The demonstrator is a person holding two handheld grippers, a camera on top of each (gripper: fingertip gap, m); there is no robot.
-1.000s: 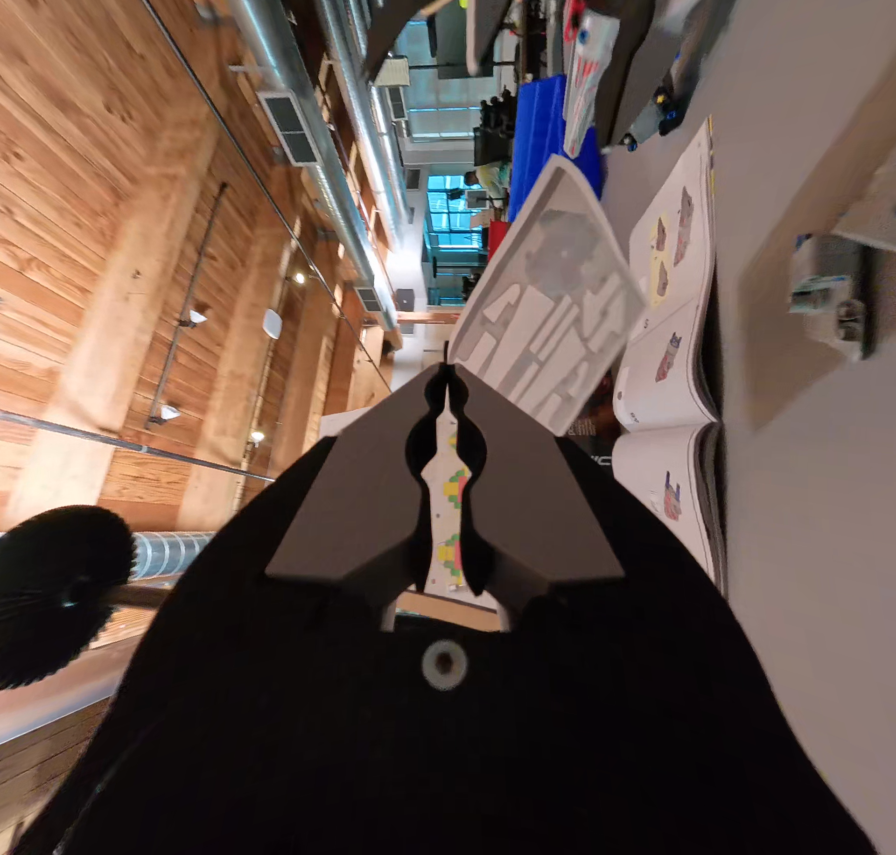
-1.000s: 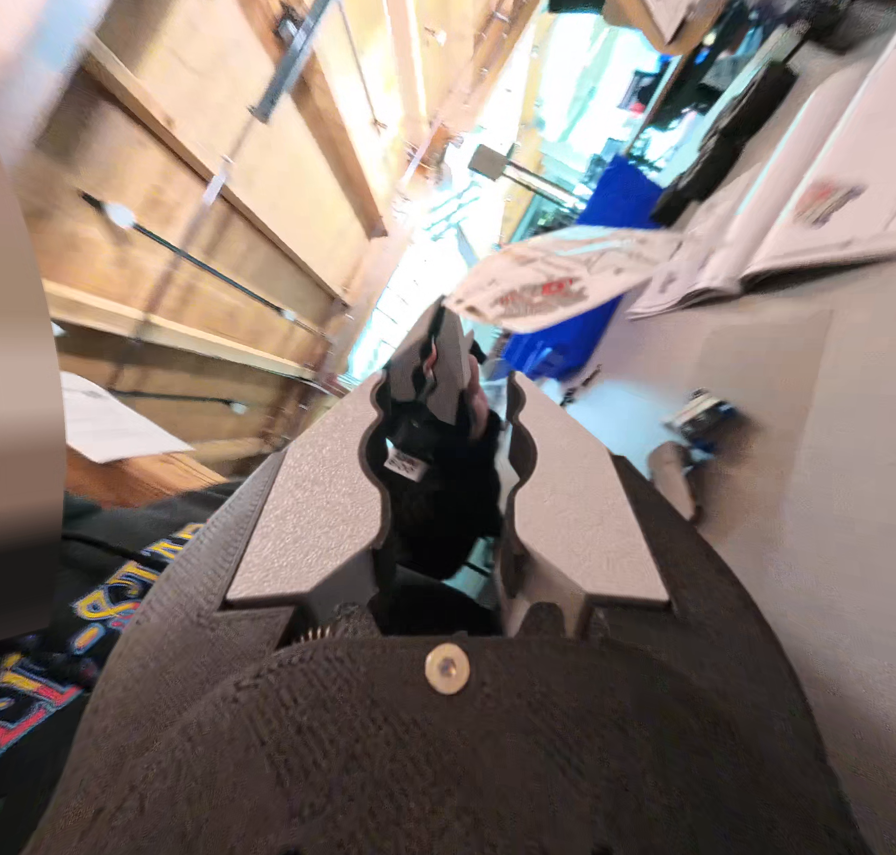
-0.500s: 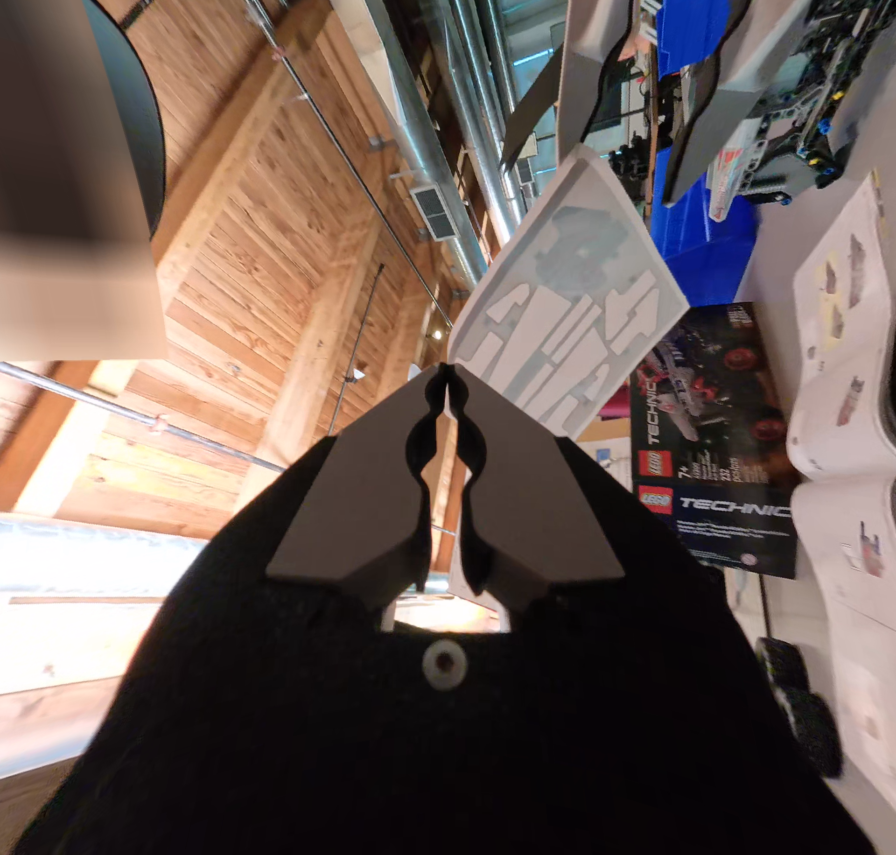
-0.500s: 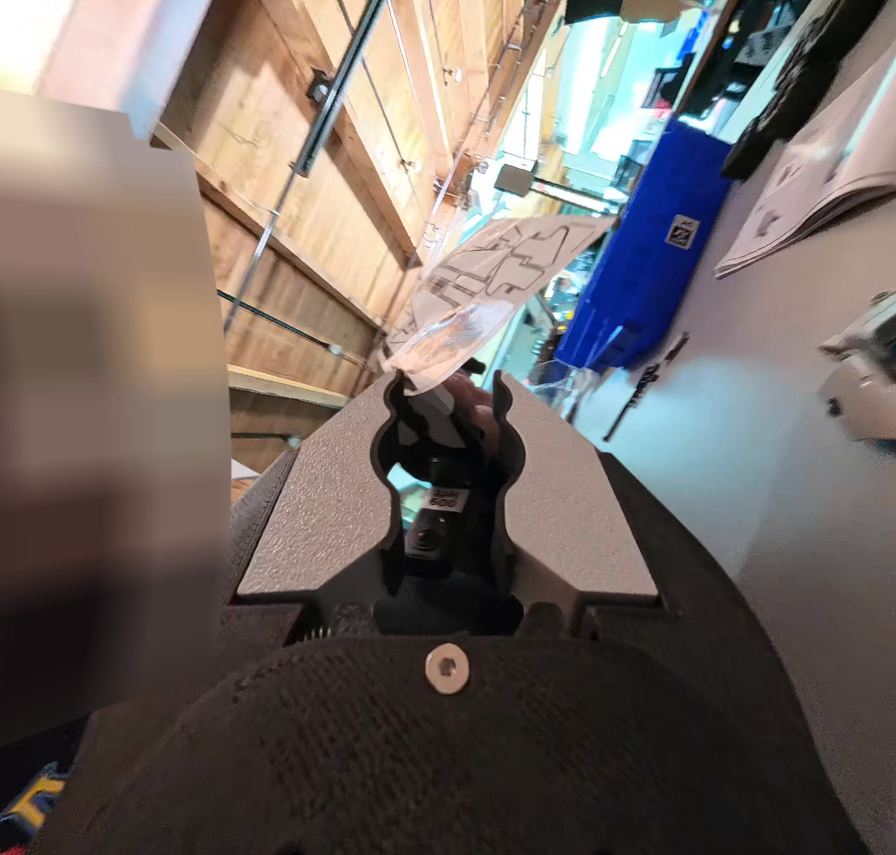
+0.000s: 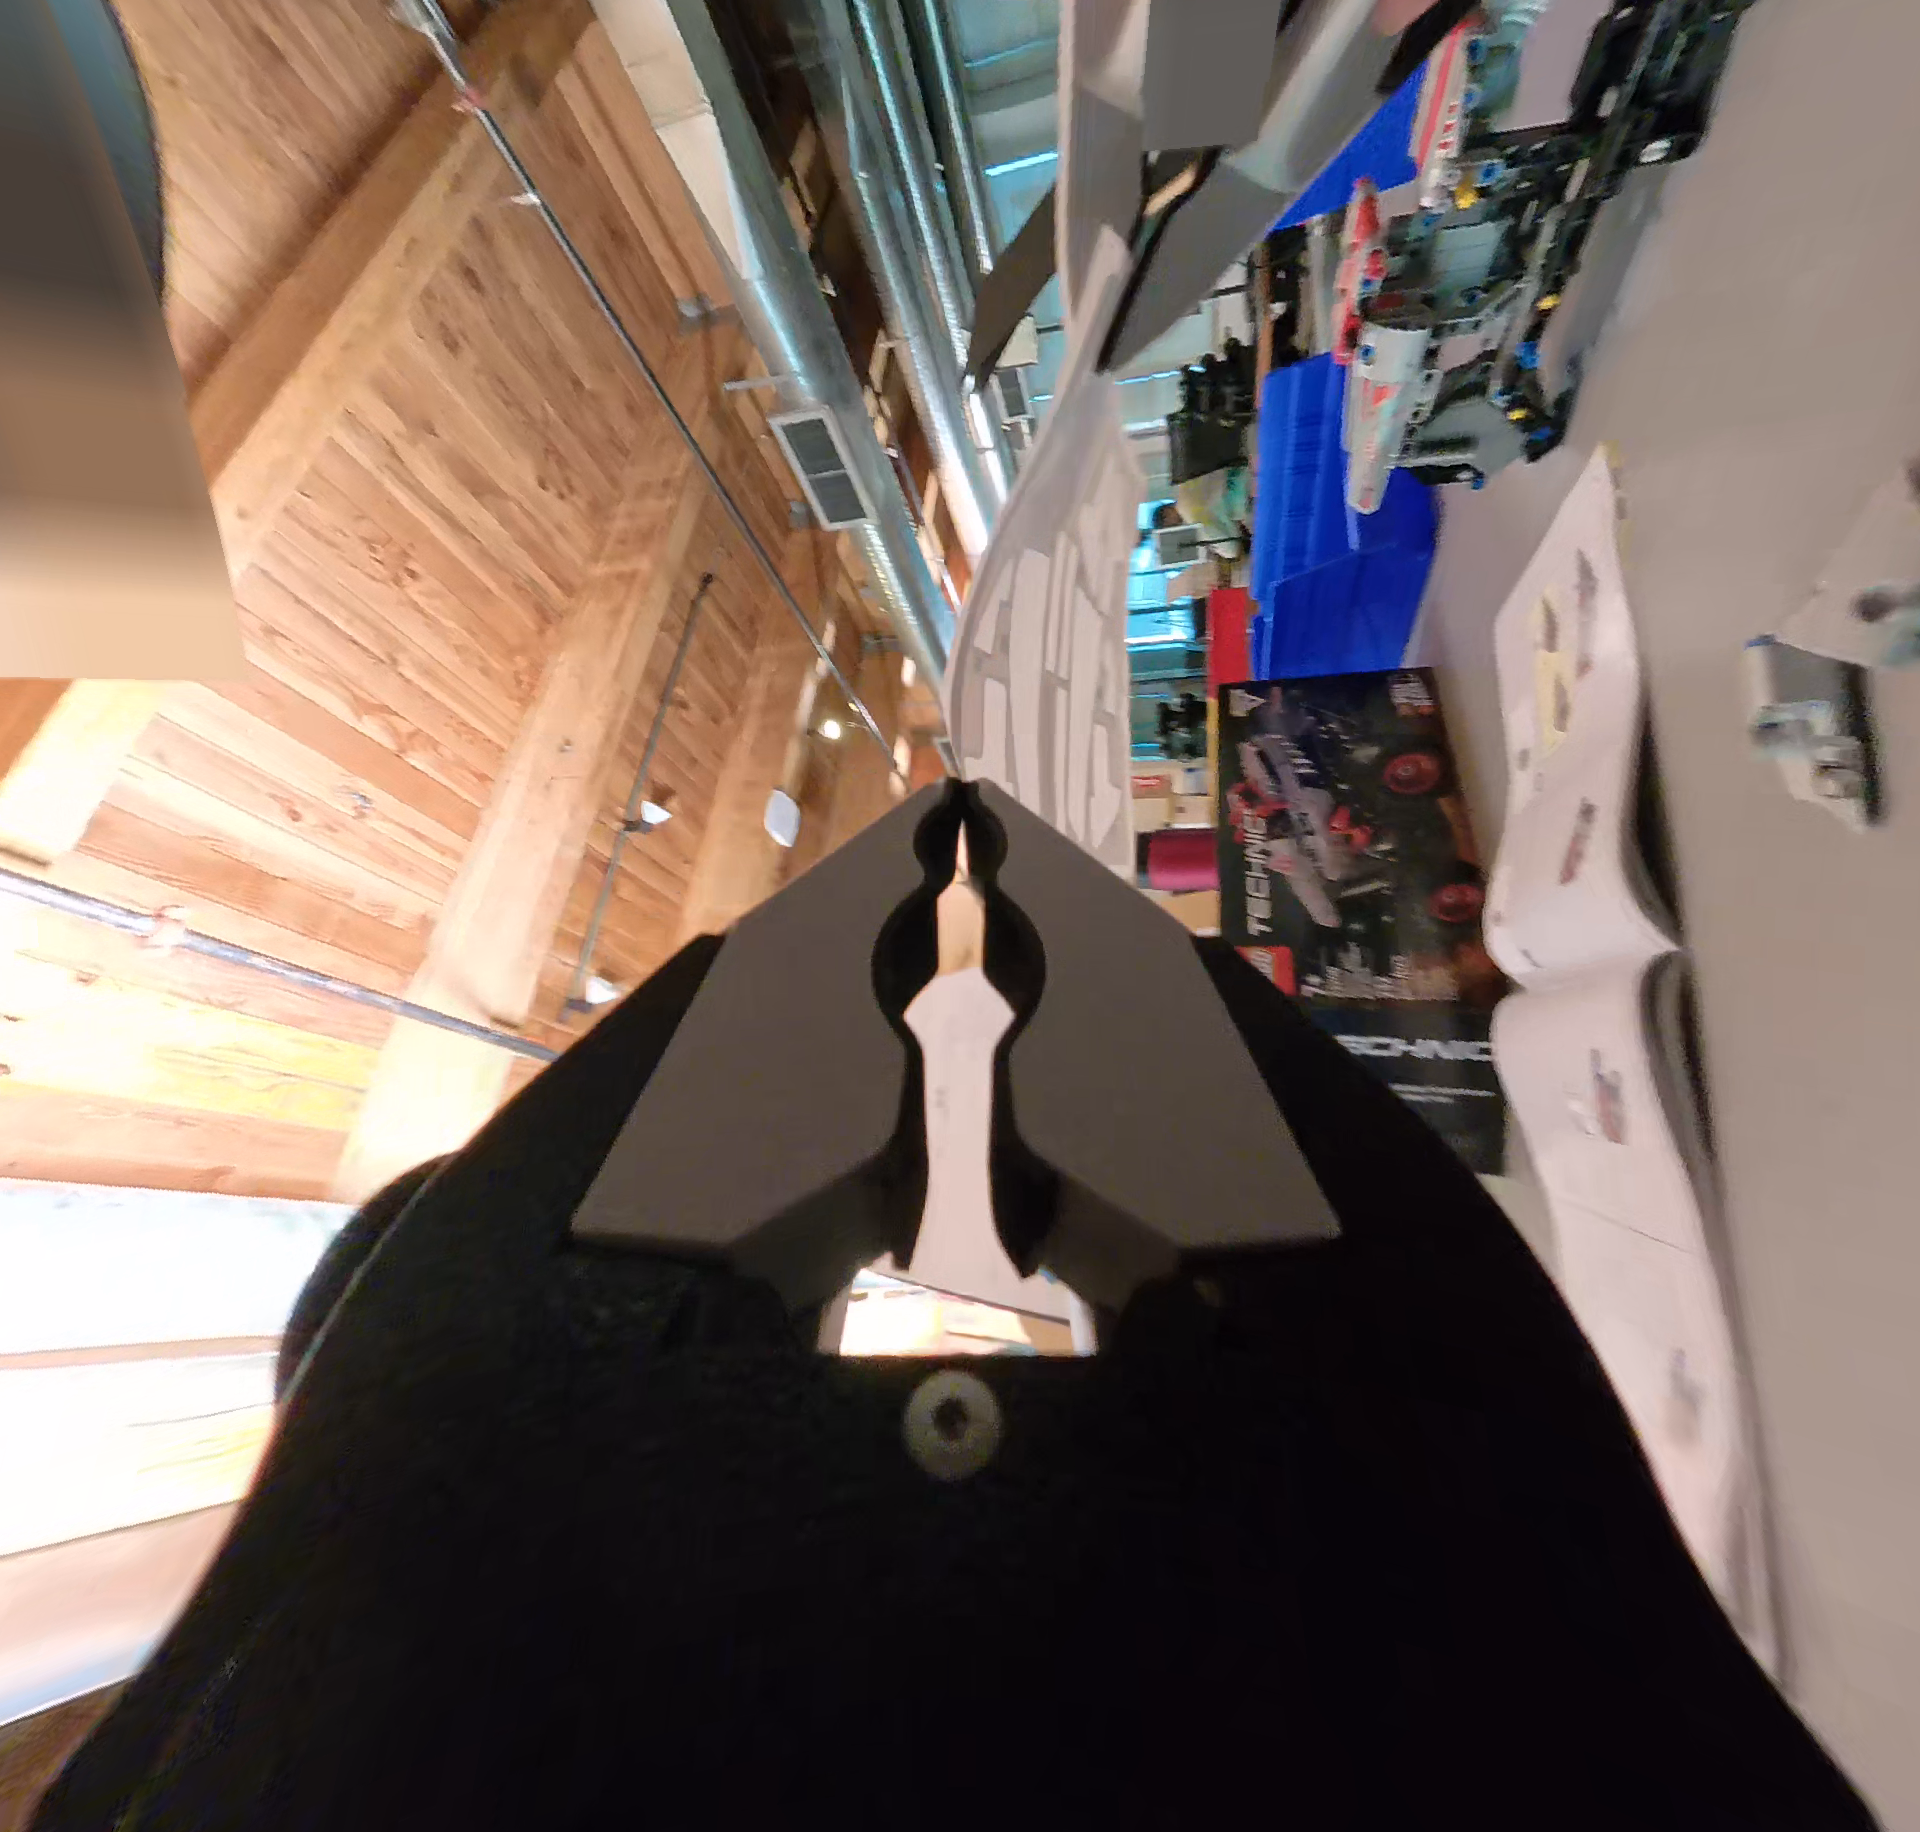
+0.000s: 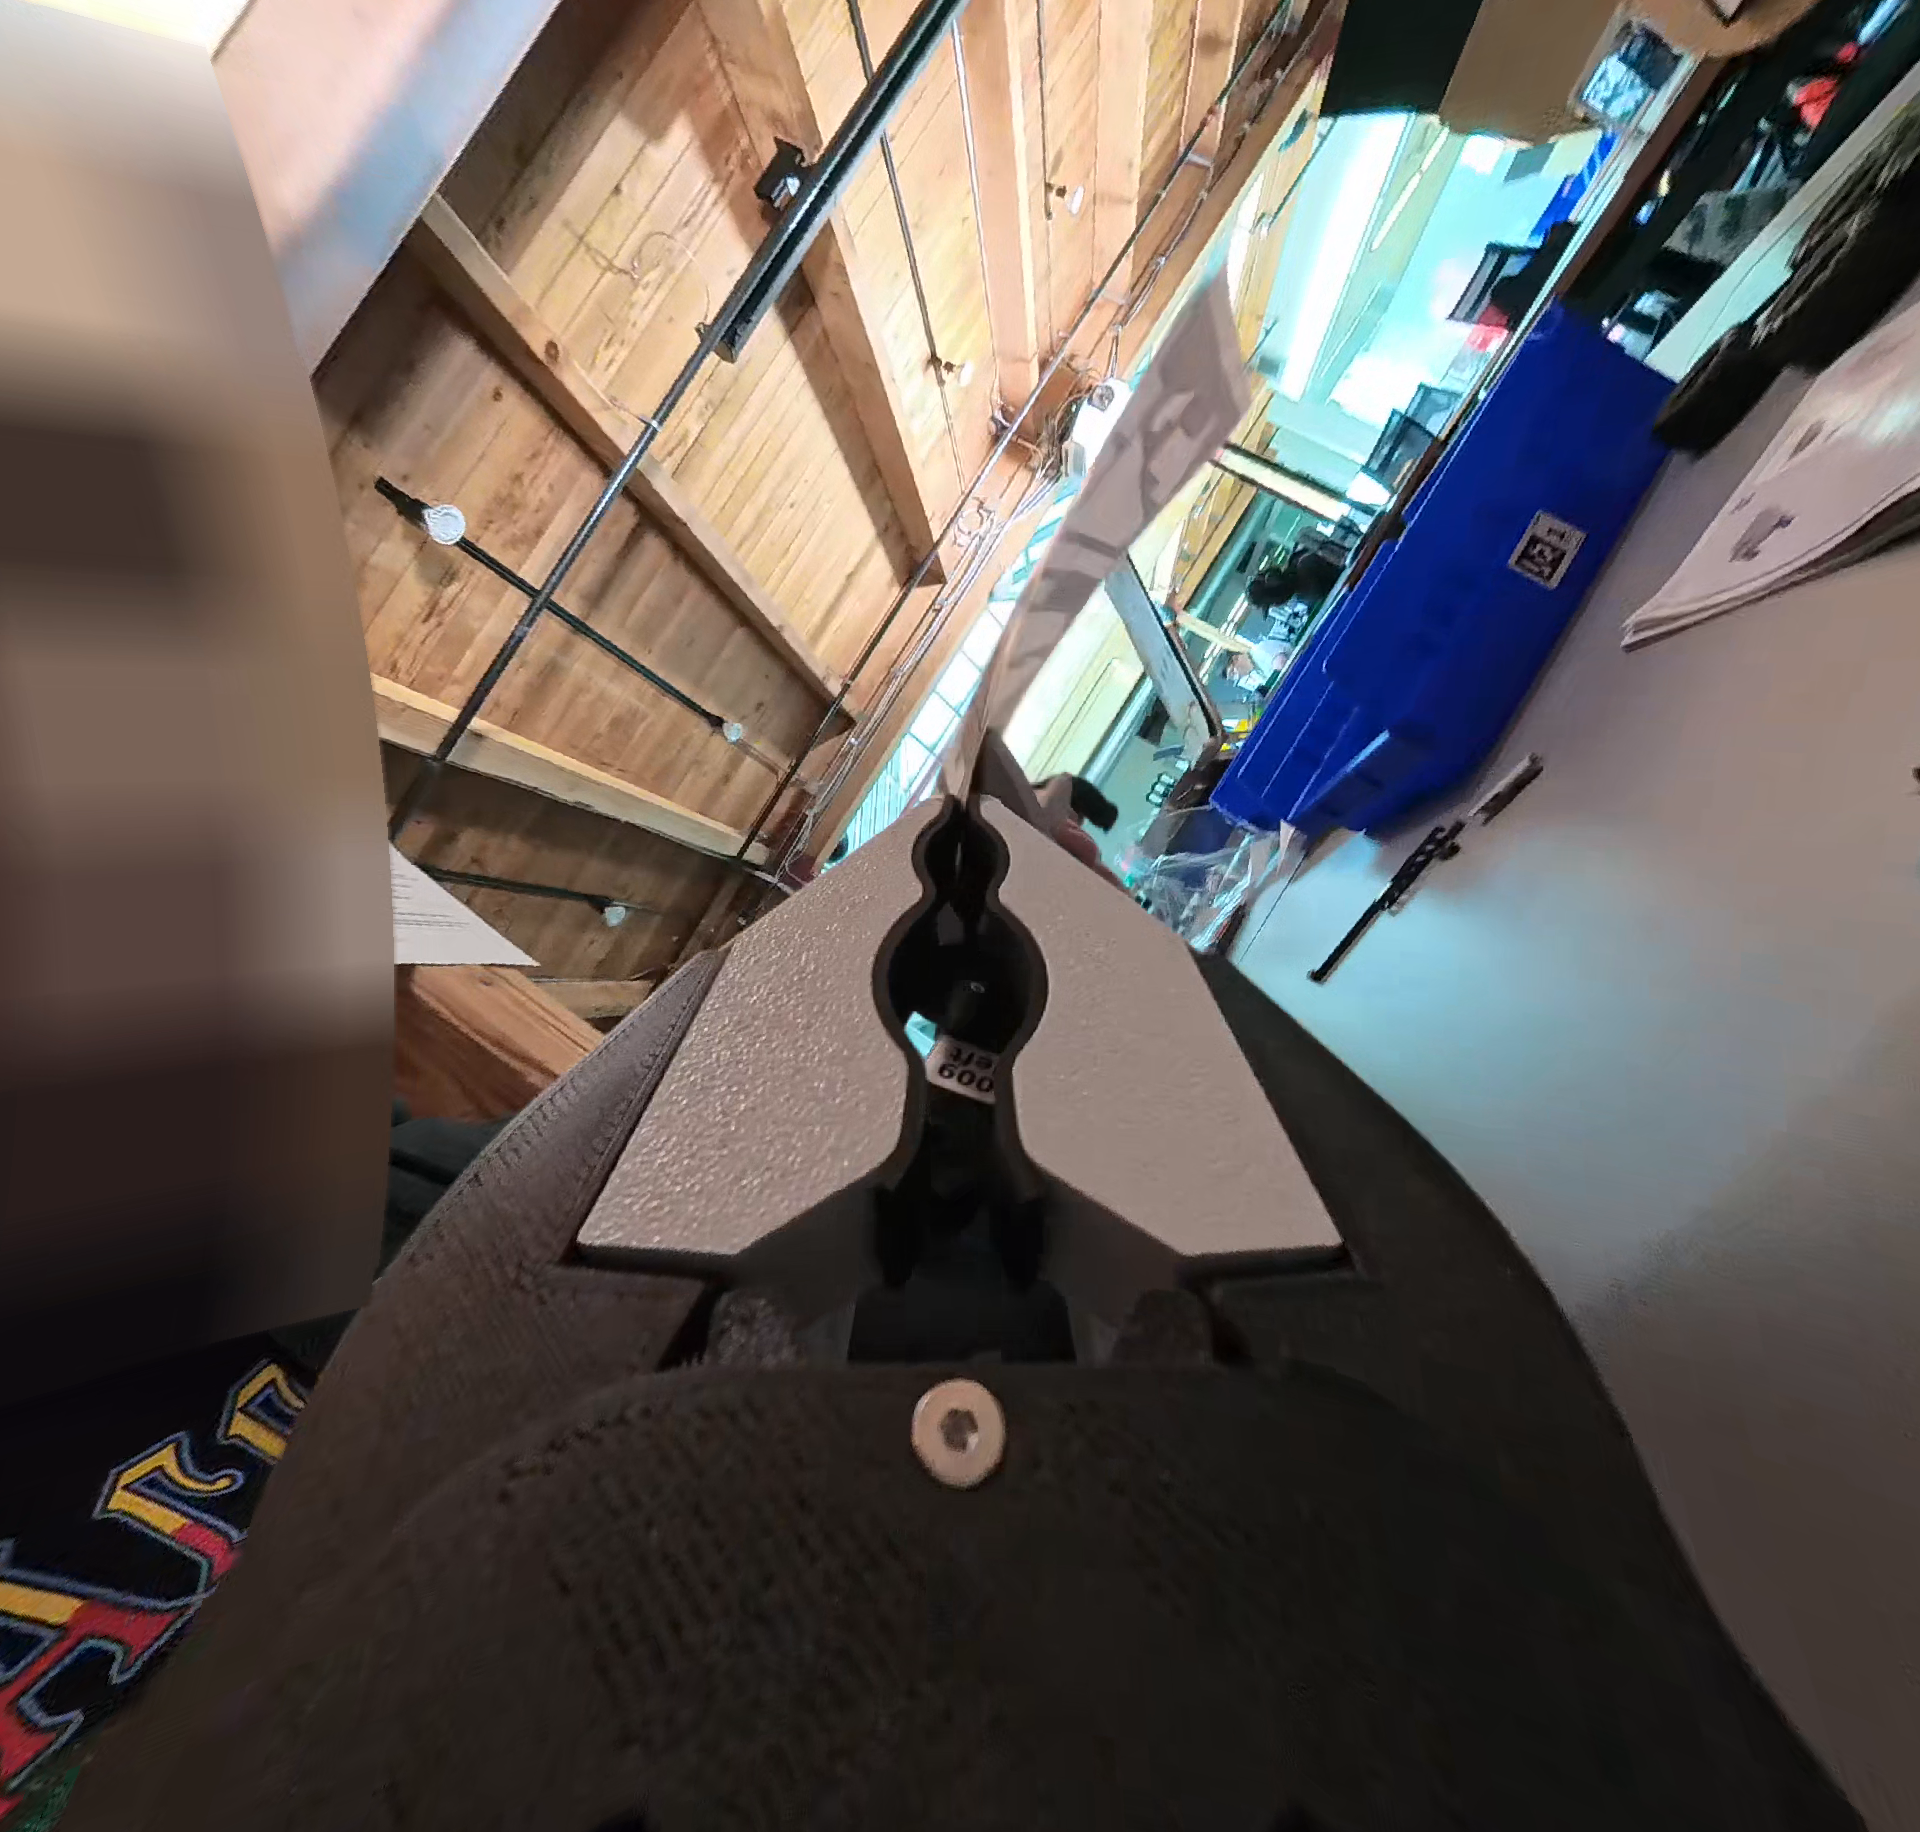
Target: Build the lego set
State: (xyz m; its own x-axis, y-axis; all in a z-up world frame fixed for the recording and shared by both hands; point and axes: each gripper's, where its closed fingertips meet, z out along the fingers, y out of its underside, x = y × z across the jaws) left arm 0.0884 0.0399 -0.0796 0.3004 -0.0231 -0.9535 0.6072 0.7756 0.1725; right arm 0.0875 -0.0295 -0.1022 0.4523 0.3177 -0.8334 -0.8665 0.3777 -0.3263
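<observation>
My left gripper is shut on one edge of a pale sticker sheet and holds it in the air above the grey table. The sheet curves up to my right gripper, whose grey fingers show at the top of the left wrist view. In the right wrist view my right gripper is shut on the sheet, seen nearly edge-on. The left gripper shows dark through the gap behind the jaws. A partly built grey and black Lego vehicle stands on the table.
The dark Lego box stands by an open instruction booklet. A small grey Lego assembly lies on the table. Blue bins line the table's far side, with a thin black piece and the booklet nearby.
My right gripper was open near the sheet and has shut on its far end. The sheet has turned from flat-on to nearly edge-on between the two grippers.
</observation>
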